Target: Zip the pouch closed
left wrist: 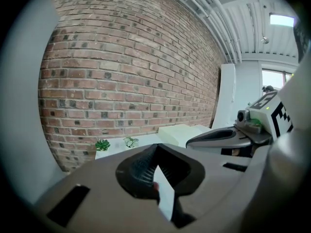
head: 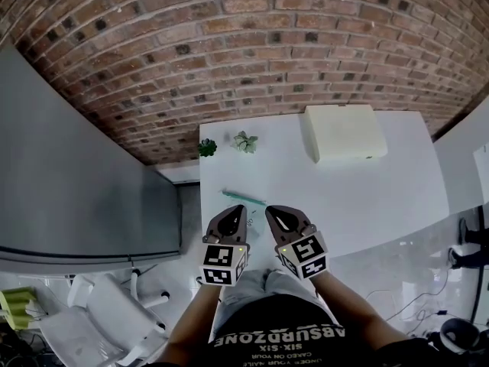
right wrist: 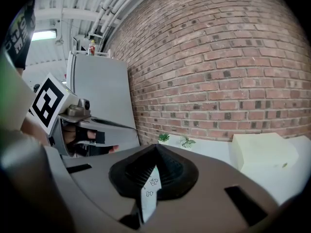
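The pouch (head: 243, 197) lies flat near the white table's front edge. It is white with small prints and hard to tell from the tabletop; its teal zipper line runs slantwise across it. Just on the near side of that line, my left gripper (head: 239, 210) and right gripper (head: 270, 210) hover side by side with their tips pointing inward. In the left gripper view the left gripper (left wrist: 156, 145) has its jaws together, and so has the right gripper (right wrist: 156, 146) in the right gripper view. Only a white sliver shows through the slit behind each tip. I see nothing pinched in either.
A cream box (head: 342, 132) sits at the back of the table (head: 382, 197), with two small potted plants (head: 208, 147) (head: 245, 141) at the far left corner. A brick wall is behind, a grey cabinet (head: 69, 189) to the left and a white chair (head: 114, 312) at lower left.
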A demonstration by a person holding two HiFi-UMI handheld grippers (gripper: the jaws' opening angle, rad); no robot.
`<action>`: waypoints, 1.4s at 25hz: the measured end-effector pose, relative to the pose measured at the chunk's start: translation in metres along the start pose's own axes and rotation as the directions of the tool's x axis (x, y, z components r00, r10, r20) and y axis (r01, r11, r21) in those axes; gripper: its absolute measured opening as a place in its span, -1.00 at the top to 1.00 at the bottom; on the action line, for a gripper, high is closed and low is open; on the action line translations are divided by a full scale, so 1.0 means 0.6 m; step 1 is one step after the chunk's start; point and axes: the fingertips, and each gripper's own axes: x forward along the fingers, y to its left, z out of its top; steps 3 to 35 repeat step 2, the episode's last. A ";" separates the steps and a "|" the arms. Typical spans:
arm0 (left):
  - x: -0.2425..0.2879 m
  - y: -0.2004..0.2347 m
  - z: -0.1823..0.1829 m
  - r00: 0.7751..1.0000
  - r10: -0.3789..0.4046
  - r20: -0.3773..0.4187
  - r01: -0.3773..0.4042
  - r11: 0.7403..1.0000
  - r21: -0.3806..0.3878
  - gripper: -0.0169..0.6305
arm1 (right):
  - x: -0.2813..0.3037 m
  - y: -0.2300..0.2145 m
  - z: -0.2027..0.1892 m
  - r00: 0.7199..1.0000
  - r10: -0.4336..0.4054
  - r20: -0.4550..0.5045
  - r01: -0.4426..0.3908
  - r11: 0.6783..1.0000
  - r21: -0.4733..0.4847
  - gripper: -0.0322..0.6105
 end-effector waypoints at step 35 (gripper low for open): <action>-0.001 -0.001 0.003 1.000 0.001 0.006 -0.001 1.000 0.003 0.93 | -0.002 -0.001 0.000 1.000 0.000 0.000 0.000 1.000 0.000 0.91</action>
